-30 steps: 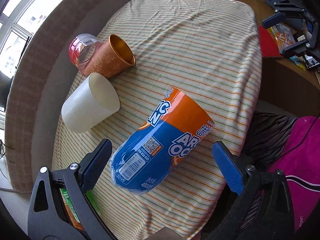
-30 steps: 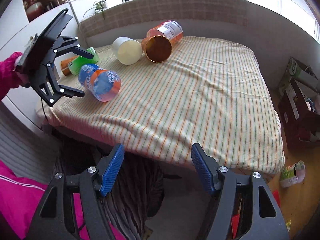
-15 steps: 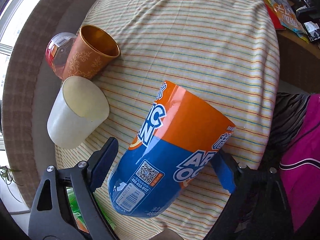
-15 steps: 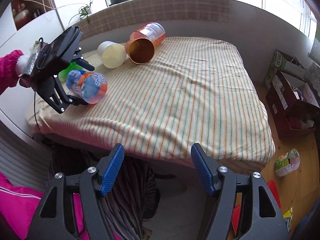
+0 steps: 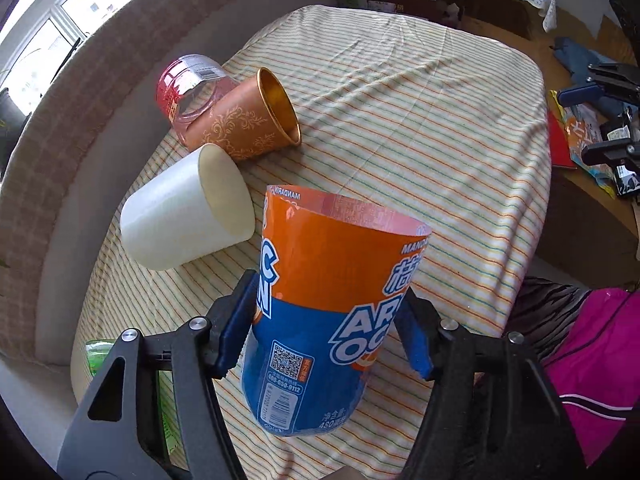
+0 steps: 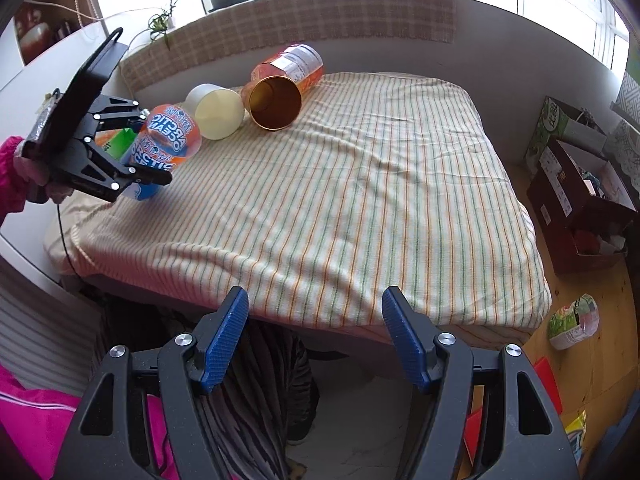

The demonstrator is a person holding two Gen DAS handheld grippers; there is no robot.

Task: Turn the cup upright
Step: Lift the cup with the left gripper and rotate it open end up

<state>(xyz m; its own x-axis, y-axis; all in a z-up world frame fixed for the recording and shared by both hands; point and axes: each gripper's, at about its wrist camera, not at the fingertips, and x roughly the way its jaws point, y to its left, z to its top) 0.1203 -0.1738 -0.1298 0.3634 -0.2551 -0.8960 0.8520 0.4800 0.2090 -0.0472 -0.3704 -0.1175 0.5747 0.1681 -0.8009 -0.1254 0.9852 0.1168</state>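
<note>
My left gripper [image 5: 328, 320] is shut on the orange and blue Arctic Ocean cup [image 5: 324, 312], its blue pads pressed on both sides, holding it lifted and tilted above the striped tablecloth [image 5: 420, 128]. In the right wrist view the same cup [image 6: 166, 142] hangs in the left gripper [image 6: 138, 152] at the table's left edge. My right gripper [image 6: 316, 328] is open and empty, off the table's near edge.
A white cup [image 5: 188, 212], a copper cup [image 5: 248, 120] and a clear red-labelled jar [image 5: 188, 88] lie on their sides at the far left. A green bottle [image 5: 96, 356] lies by the table edge. Boxes [image 6: 580, 184] stand on the floor at right.
My left gripper closed on the Arctic Ocean cup and lifted it off the cloth, tilting its open end upward. The right gripper stayed open and hardly moved.
</note>
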